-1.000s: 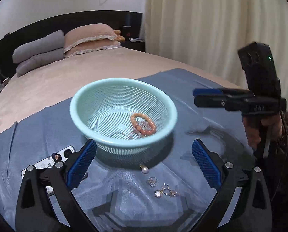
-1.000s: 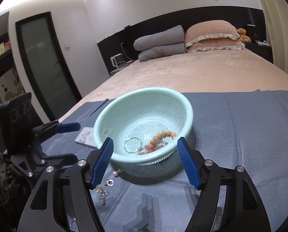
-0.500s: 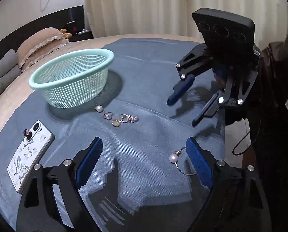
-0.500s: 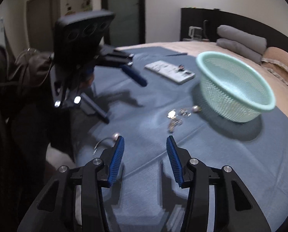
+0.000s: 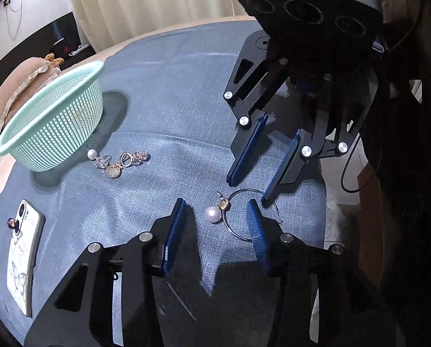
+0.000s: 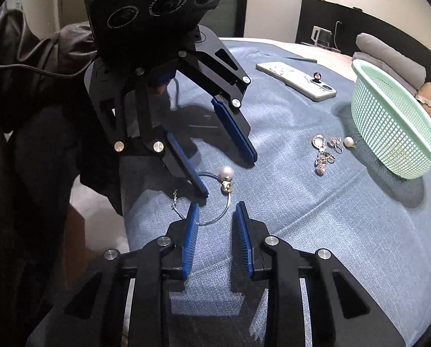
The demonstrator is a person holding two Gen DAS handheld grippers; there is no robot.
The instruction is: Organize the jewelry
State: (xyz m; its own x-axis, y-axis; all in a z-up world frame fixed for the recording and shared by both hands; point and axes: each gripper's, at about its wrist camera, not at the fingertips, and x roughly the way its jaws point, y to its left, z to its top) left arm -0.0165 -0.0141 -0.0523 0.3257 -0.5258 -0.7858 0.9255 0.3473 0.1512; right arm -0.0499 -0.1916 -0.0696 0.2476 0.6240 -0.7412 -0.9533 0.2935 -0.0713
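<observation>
A hoop earring with a white pearl [image 5: 213, 214] [image 6: 225, 171] lies on the blue cloth [image 5: 172, 86] near the bed's edge. My left gripper [image 5: 217, 204] [image 6: 228, 176] hangs low over it with its jaws closing. The pearl sits between its fingers and no pad touches it. My right gripper [image 6: 216, 206] [image 5: 247, 192] faces it from the other side, jaws narrower and also closing, with the hoop's wire between its tips and no grip visible. A mint mesh basket [image 5: 56, 121] [image 6: 388, 121] stands further in on the cloth.
A small cluster of rings and earrings with a loose pearl [image 5: 120, 162] [image 6: 328, 150] lies beside the basket. A white phone [image 5: 22, 254] [image 6: 296, 81] rests on the cloth. The cloth's edge and the floor are just past the hoop. Pillows lie behind the basket.
Both grippers swung away from the basket and came down over the pearl hoop earring from opposite sides. Both pairs of jaws have narrowed.
</observation>
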